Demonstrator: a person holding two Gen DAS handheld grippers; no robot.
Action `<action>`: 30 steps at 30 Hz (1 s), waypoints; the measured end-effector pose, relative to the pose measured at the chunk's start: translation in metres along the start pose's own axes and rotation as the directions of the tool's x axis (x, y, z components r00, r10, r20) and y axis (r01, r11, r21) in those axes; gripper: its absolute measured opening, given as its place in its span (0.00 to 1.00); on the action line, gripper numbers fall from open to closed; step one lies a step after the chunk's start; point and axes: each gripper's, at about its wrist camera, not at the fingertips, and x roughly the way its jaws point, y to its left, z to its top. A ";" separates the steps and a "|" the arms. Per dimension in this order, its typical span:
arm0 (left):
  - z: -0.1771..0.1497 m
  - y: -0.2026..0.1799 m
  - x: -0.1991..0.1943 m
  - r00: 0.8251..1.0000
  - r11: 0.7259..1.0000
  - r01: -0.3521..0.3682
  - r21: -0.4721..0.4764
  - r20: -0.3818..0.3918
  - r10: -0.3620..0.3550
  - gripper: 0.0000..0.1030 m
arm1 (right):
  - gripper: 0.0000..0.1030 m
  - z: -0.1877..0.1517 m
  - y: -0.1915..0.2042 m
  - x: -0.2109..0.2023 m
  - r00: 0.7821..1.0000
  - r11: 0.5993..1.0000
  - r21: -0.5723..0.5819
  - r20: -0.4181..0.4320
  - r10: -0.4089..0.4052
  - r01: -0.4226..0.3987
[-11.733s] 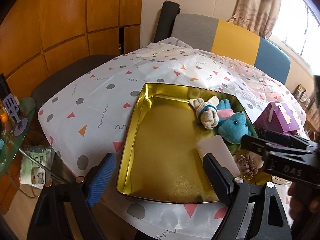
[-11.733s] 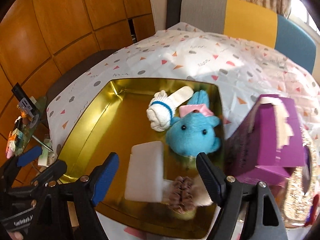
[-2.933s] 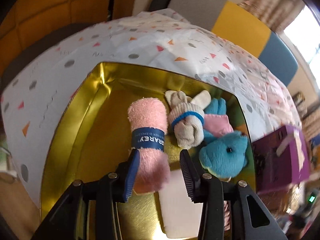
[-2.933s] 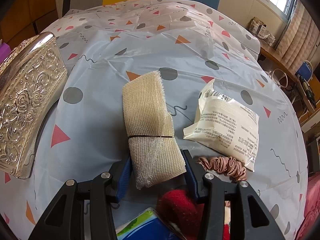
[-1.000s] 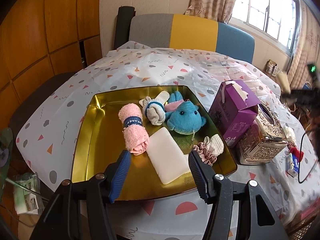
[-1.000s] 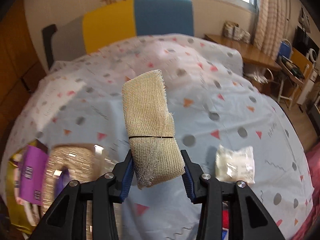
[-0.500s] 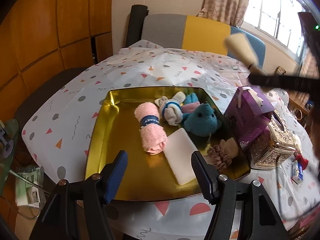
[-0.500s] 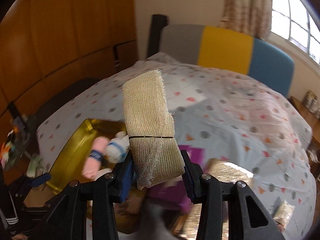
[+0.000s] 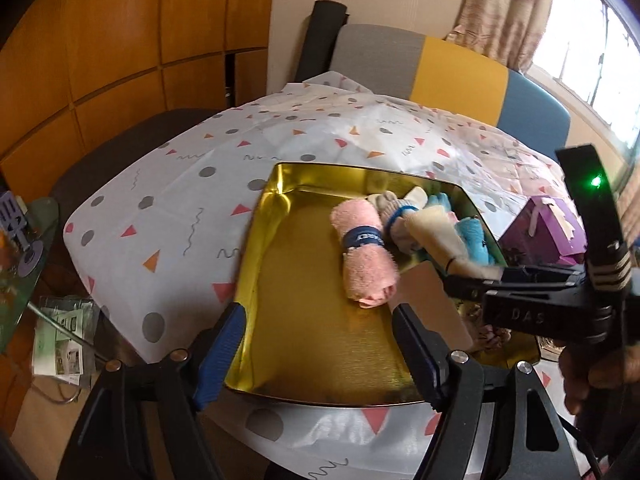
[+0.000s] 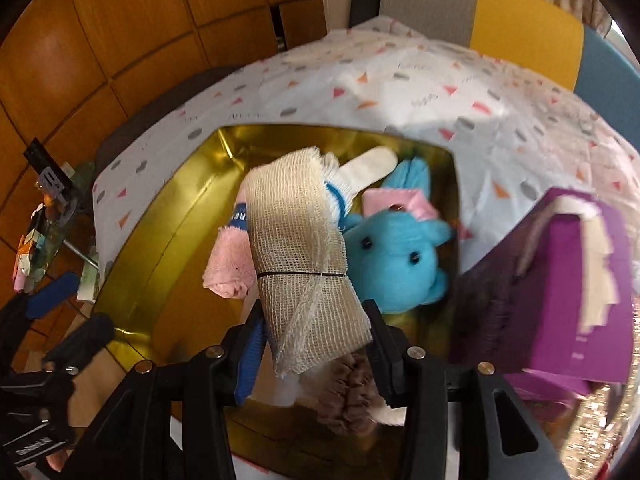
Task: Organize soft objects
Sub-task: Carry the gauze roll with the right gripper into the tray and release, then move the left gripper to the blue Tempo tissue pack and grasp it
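Gauze roll (image 10: 302, 264) in right tongs (image 10: 316, 336) hides most of pink towel (image 10: 228, 268).

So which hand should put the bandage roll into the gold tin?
The right. Its gripper already has its jaws shut on the gauze roll, above the gold tin. The left gripper is open and holds nothing.

This is a home dining room. A worktop under a patterned tablecloth (image 9: 192, 200) stands by a grey, yellow and blue chair (image 9: 460, 76), wood-panelled cabinets (image 9: 120, 40) and a curtained window (image 9: 508, 8).
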 end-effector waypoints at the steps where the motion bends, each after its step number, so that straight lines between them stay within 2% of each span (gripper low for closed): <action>1: 0.000 0.002 0.000 1.000 1.000 -0.003 -0.002 0.001 0.003 0.74 | 0.47 0.000 0.000 0.002 1.000 1.000 0.005 -0.006 0.004 -0.004; 5: 0.001 0.001 -0.003 1.000 1.000 -0.015 0.011 0.020 0.015 0.74 | 0.59 -0.005 -0.001 -0.002 1.000 1.000 0.023 0.015 0.006 -0.006; 11: 0.002 -0.010 -0.009 0.999 0.999 -0.002 0.046 0.035 0.000 0.74 | 0.59 -0.013 0.000 -0.040 0.993 1.000 -0.009 0.115 -0.023 0.024; 17: 0.001 -0.024 -0.017 0.999 0.996 0.012 0.087 0.050 -0.016 0.74 | 0.59 -0.029 -0.007 -0.077 0.976 0.997 -0.024 0.206 -0.065 0.071; 24: -0.001 -0.039 -0.024 0.998 0.991 0.028 0.128 0.055 -0.035 0.75 | 0.59 -0.051 -0.038 -0.117 0.951 0.991 0.042 0.281 -0.130 0.123; 30: -0.003 -0.053 -0.028 0.997 0.985 0.045 0.167 0.056 -0.055 0.75 | 0.59 -0.073 -0.084 -0.149 0.921 0.970 0.134 0.312 -0.234 0.201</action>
